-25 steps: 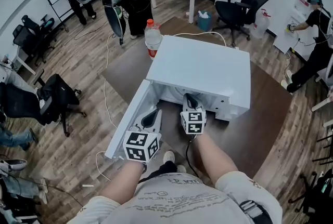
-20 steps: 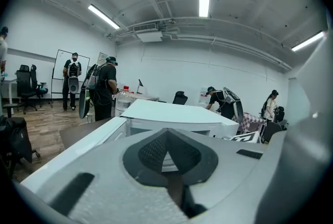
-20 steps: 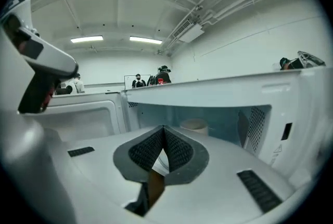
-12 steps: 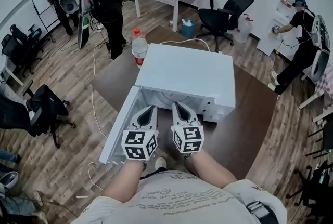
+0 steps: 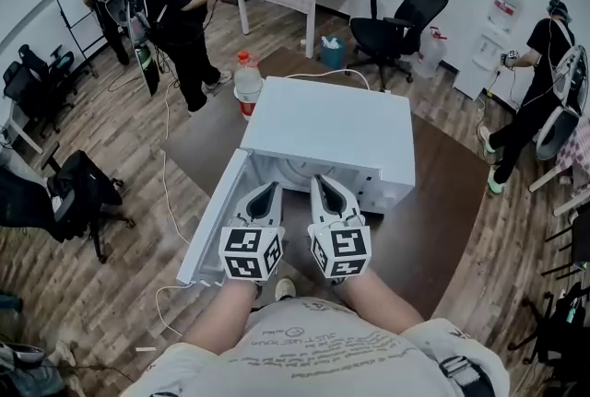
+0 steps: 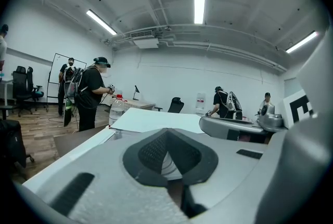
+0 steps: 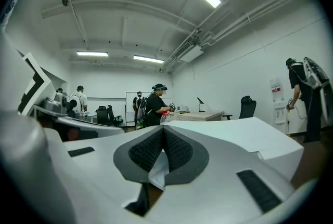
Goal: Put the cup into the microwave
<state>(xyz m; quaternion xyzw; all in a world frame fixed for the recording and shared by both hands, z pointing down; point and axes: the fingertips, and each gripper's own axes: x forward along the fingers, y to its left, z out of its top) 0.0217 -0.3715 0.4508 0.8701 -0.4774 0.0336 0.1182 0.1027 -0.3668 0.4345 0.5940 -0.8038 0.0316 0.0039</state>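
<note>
Cup not held by either claw; a pale rounded shape [image 5: 297, 170] inside the white box-shaped microwave [image 5: 327, 133], frame centre, may be it. Left claw [image 5: 269, 190] and right claw [image 5: 322, 180] are both closed on nothing, in front of the opening. Judged step: placement complete. Next: push the open white door [image 5: 214, 225] shut.

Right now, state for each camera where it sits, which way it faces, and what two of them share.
Head view: on the person's head, facing steeply down at the open microwave; both forearms, left gripper and right gripper show.
Left gripper view: on the left gripper, facing along its shut jaws across the microwave's top.
Right gripper view: on the right gripper, likewise, jaws shut.
Shared: both gripper views show the whiteboard.
</note>
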